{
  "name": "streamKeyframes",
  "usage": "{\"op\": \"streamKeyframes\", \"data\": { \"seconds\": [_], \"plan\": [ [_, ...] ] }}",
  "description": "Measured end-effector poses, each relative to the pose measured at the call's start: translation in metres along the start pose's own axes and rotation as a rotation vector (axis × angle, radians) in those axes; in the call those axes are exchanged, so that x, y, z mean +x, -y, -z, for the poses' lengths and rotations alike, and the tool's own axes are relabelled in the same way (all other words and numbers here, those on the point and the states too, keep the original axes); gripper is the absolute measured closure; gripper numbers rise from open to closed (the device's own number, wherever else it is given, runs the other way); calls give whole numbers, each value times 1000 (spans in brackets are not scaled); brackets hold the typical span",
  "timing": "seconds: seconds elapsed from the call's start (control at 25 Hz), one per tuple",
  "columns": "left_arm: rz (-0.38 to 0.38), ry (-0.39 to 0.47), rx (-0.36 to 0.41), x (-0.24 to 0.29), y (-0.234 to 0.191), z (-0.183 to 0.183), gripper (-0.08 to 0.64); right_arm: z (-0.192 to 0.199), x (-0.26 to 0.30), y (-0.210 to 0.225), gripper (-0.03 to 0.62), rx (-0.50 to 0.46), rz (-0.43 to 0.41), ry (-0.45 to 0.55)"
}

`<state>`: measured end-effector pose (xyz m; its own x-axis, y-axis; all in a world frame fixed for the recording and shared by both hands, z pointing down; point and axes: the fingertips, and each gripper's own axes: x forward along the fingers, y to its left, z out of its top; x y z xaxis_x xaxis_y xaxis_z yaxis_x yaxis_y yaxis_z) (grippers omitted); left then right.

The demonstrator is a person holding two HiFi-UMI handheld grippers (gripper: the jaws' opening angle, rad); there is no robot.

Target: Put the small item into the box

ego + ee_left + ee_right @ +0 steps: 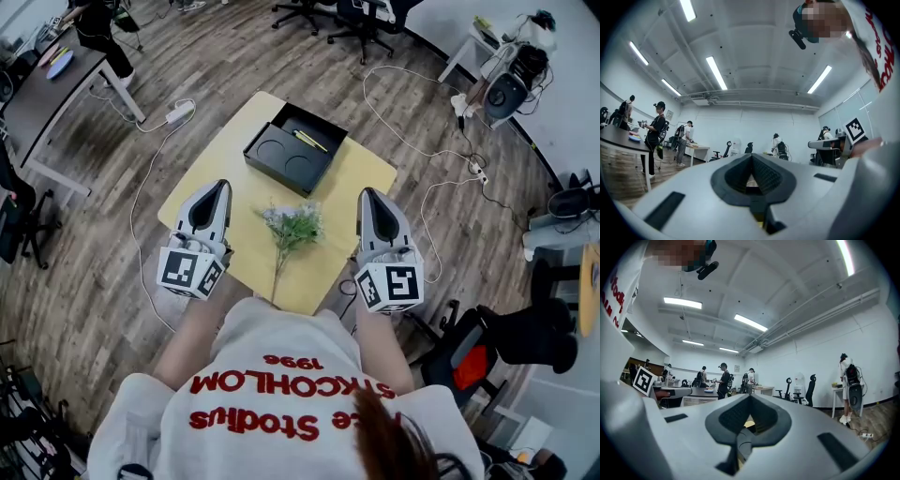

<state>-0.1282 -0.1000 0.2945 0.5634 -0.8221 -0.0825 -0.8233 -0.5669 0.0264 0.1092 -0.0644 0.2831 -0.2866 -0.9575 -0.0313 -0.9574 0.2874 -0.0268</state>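
Yellow tabletop (361,173) fills the centre of the head view, and we find the black box (265,159) standing open near its upper edge. Inside the box, toward its upper right side, lies a slim yellowish item (310,141). We take this to be the small item, and it lies where the task wants it; whether the task put it there we cannot establish. A green sprig with pale flowers (292,228) lies on the table below the box, outside it.

The left gripper (217,190), at centre left, has its jaws brought together with nothing between them. The right gripper (367,197), at centre right, is likewise closed and empty. Both are held level at the lower edge of the table, one on either side of the sprig and well apart from the box. We judge this a neutral posture: closed jaws held clear of the box suit tools with no grip in hand.
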Motion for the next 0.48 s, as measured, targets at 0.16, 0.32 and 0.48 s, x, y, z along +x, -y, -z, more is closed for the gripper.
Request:
{"op": "streamKeyframes", "data": {
  "seconds": [0.16, 0.32, 0.48],
  "plan": [
    [2, -1, -2, 1, 1, 2, 554, 2, 0, 0, 588, -3, -6, 0],
    [6, -3, 1, 2, 4, 2, 554, 3, -1, 2, 588, 1, -2, -4],
    [3, -15, 1, -2, 5, 4, 554, 5, -1, -2, 589, 5, -13, -14]
  ]
}}
